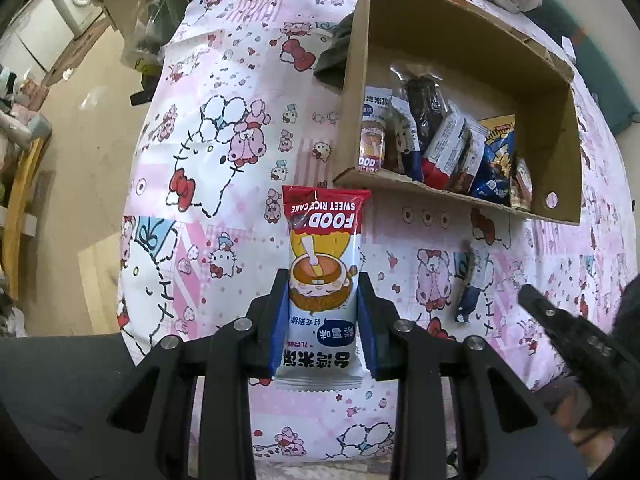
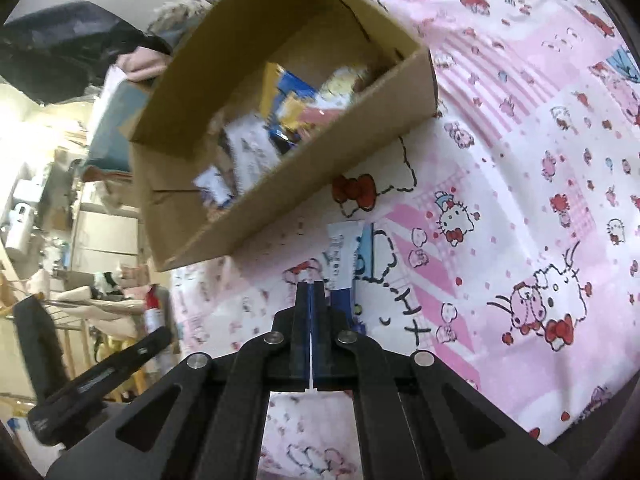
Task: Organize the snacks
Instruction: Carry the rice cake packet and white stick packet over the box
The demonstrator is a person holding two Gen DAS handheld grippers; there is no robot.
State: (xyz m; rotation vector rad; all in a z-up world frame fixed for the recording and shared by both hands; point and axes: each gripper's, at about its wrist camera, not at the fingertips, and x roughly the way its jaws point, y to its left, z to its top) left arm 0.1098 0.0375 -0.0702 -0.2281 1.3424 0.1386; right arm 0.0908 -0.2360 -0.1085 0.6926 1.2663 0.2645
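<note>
Left gripper [image 1: 322, 300] clamps a light, crinkly red-and-white rice-cake packet [image 1: 323, 264] midway, just beside the brown cardboard box [image 1: 404, 188]; right gripper [image 2: 311, 292] shut, apparently empty.

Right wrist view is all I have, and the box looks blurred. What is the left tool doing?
Observer: The left tool is shut on a white snack packet with a red top, printed "sweet rice cake".
Operator: Is that packet in the box yet?
Observer: No. It hangs over the pink cartoon-print cloth, just short of the brown cardboard box.
Operator: What is inside the box?
Observer: A row of packets stands along the wall nearest the left tool, among them a dark bar in clear wrap and a blue and yellow bag.
</note>
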